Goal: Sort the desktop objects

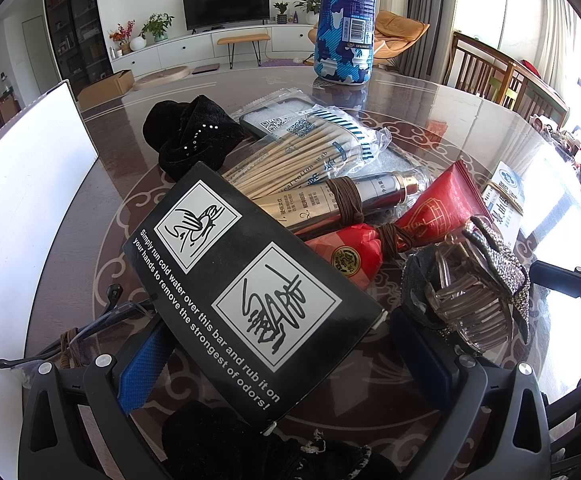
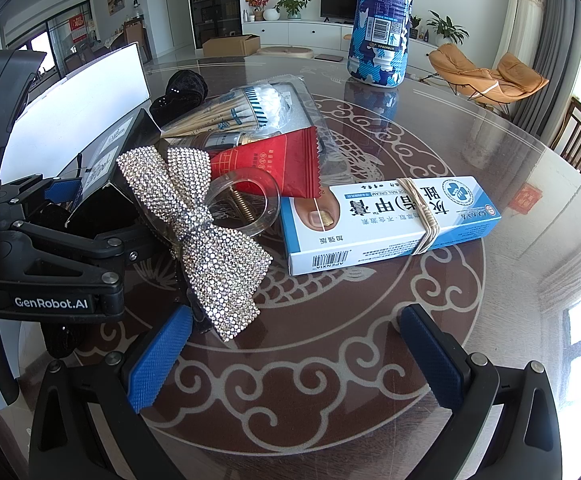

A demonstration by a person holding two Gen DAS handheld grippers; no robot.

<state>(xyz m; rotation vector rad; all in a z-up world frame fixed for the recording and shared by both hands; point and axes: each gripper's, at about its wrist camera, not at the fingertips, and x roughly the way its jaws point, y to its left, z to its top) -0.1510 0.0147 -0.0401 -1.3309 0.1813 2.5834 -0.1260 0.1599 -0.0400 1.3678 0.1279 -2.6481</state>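
Note:
My left gripper [image 1: 278, 324] is shut on a black box [image 1: 246, 276] with white hand-washing pictures, which it holds tilted above the table; the same black box [image 2: 110, 152] shows in the right wrist view. Just right of it lies a clear hair claw with a rhinestone bow [image 1: 486, 280]. My right gripper [image 2: 294, 320] is open with nothing between its fingers, and the rhinestone bow [image 2: 206, 236] sits by its left fingertip. A blue-and-white cream box [image 2: 386, 220] bound with a rubber band lies ahead of it. A red sachet [image 2: 282, 164], a bag of cotton swabs [image 1: 310, 152] and a gold tube [image 1: 330, 204] are piled behind.
A tall blue patterned bottle [image 2: 382, 20] stands at the far side of the round glass-topped table [image 2: 510, 160]. A black velvet scrunchie [image 1: 186, 132] lies at the back left by a white board [image 1: 22, 184]. Glasses [image 1: 90, 328] and black cloth [image 1: 230, 440] lie near the left gripper.

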